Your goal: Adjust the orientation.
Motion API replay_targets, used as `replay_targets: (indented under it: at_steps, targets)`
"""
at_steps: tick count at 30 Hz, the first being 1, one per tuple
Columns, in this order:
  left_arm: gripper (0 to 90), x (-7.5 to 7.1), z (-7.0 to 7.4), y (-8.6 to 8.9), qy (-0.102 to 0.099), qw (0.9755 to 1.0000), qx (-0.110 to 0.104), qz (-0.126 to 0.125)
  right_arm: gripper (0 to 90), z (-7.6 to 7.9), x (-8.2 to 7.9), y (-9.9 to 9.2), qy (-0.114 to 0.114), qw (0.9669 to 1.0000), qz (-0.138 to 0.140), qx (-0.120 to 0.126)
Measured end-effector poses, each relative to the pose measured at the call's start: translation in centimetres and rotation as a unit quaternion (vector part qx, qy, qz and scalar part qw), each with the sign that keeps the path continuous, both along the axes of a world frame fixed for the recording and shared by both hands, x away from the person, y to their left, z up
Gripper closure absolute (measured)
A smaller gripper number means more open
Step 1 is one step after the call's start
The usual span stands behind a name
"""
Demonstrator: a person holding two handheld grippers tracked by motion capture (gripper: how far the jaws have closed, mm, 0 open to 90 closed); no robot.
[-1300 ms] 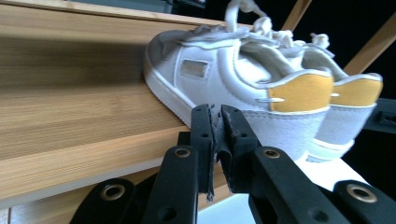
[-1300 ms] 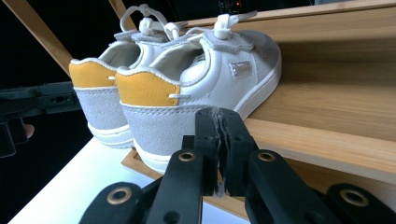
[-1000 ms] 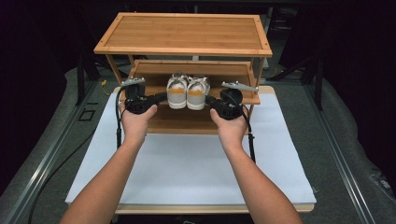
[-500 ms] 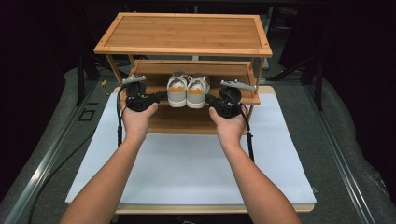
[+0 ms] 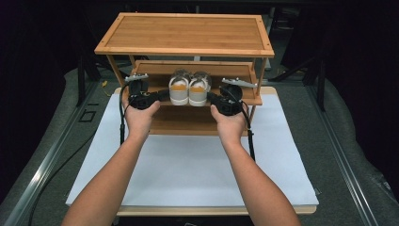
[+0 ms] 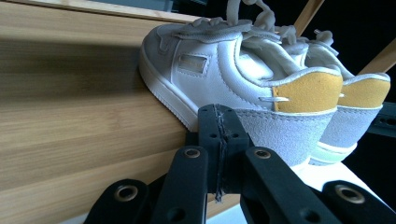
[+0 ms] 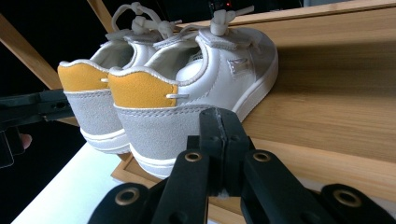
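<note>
A pair of small white sneakers with yellow heel tabs stands heels-out on the middle shelf of a bamboo shoe rack. The left shoe and right shoe sit side by side. My left gripper is shut and empty, its tips at the outer heel side of the left shoe. My right gripper is also shut and empty, its tips by the heel of the right shoe. Whether either gripper touches a shoe I cannot tell.
The rack stands at the far edge of a white mat on a wooden board. Its top shelf overhangs both grippers, and slanted side posts flank the middle shelf. A lower shelf lies beneath. Dark grey floor surrounds the board.
</note>
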State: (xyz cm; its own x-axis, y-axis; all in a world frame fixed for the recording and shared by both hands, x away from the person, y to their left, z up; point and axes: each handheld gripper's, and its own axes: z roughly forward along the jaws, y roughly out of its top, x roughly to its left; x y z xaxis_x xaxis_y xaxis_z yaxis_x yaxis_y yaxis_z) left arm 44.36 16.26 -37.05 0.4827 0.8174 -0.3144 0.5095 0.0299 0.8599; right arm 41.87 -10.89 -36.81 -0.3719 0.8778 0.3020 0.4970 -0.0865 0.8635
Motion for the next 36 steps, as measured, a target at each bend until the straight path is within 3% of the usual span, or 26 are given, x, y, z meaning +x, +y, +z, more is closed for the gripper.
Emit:
replay_targets:
  at_steps: [10,13,19,26,31,32,33,36]
  targets:
    - [89.9,0.7,0.1,-0.1,0.005,1.0,0.001,0.005,90.0,-0.1,0.7,0.0,-0.001,0.9999,0.0,0.011]
    - [90.0,1.0,0.0,-0.1,0.005,1.0,-0.003,0.005,90.0,0.0,0.7,0.0,0.004,1.0,-0.003,0.002]
    - [90.0,1.4,-0.2,-0.1,0.007,0.9999,-0.013,0.008,90.0,-0.1,1.2,0.0,0.002,1.0,-0.005,0.005]
    - [90.0,1.9,0.1,-0.3,0.009,0.9999,0.003,0.012,90.0,-0.1,1.8,0.1,0.003,0.9999,-0.008,0.007]
    - [90.0,2.6,0.0,-0.4,0.01,0.9998,0.003,0.016,90.0,-0.1,2.3,0.1,0.007,0.9999,-0.008,0.002]
    - [90.0,2.7,0.0,-0.5,0.01,0.9998,0.0,0.018,90.0,-0.2,2.5,0.2,-0.001,0.9999,-0.011,0.005]
    - [90.0,2.8,-0.1,-0.5,0.01,0.9997,-0.004,0.02,90.0,-0.1,2.5,0.2,0.006,0.9999,-0.011,-0.004]
    - [90.0,3.2,-0.2,-0.6,0.011,0.9997,-0.004,0.023,90.0,-0.2,3.0,0.1,0.005,0.9999,-0.012,0.011]
